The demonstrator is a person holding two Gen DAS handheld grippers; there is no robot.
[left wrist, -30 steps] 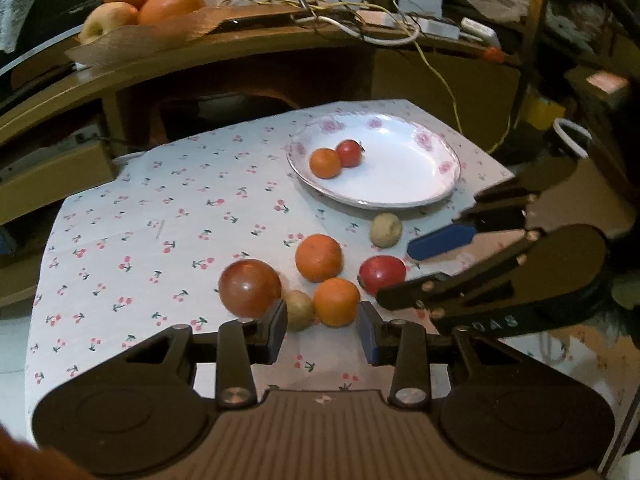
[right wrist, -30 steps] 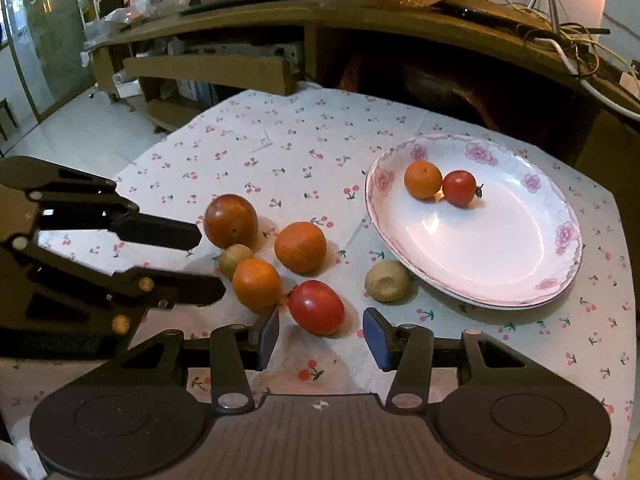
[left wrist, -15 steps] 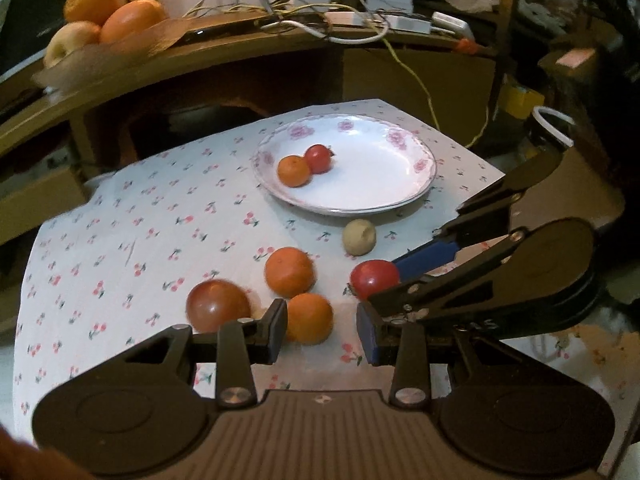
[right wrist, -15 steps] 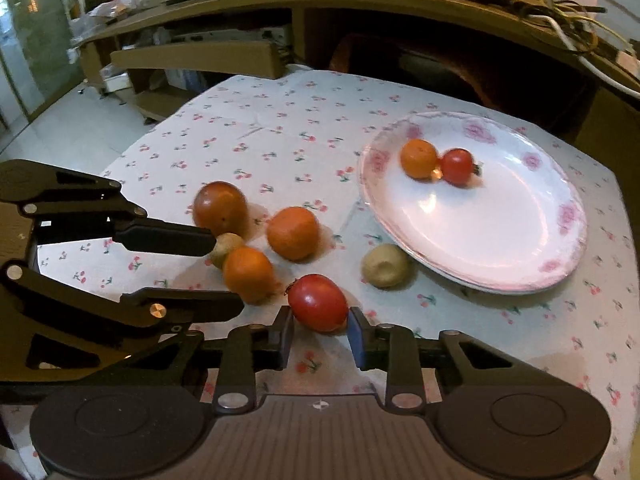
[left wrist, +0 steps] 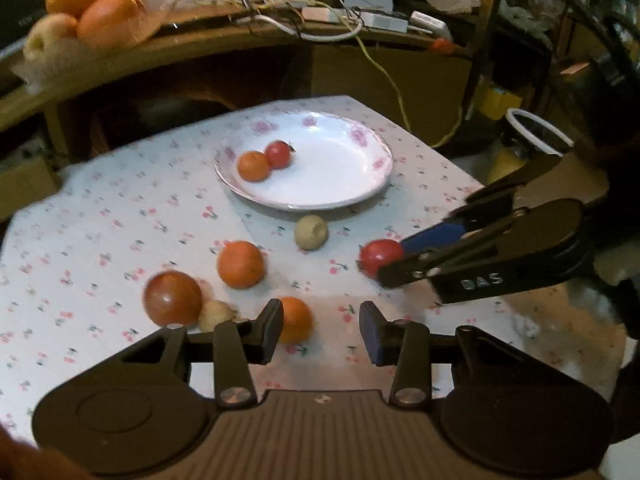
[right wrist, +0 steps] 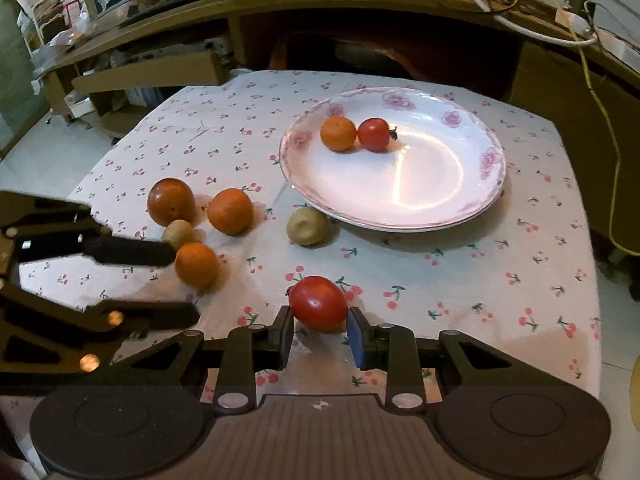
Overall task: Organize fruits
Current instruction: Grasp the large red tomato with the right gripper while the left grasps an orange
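Observation:
My right gripper (right wrist: 320,338) is shut on a red tomato (right wrist: 318,302), held just above the cherry-print cloth; the left wrist view shows that gripper (left wrist: 392,258) gripping the tomato (left wrist: 378,256). The white flowered plate (right wrist: 490,160) holds a small orange (right wrist: 338,133) and a cherry tomato (right wrist: 373,134). On the cloth lie a brown-red fruit (right wrist: 171,201), two oranges (right wrist: 230,211) (right wrist: 197,265) and two tan fruits (right wrist: 180,232) (right wrist: 308,226). My left gripper (left wrist: 320,332) has its jaws opening, the near orange (left wrist: 298,320) beside its left finger, not pressed.
A wooden desk (left wrist: 240,40) curves behind the table, with a basket of oranges and an apple (left wrist: 80,20) and tangled cables (left wrist: 320,28). A yellow container with a white rim (left wrist: 532,136) stands off the table's right edge.
The right gripper's jaws closed on the red tomato and carried it right, away from the cluster of fruit. The left gripper's jaws spread a little.

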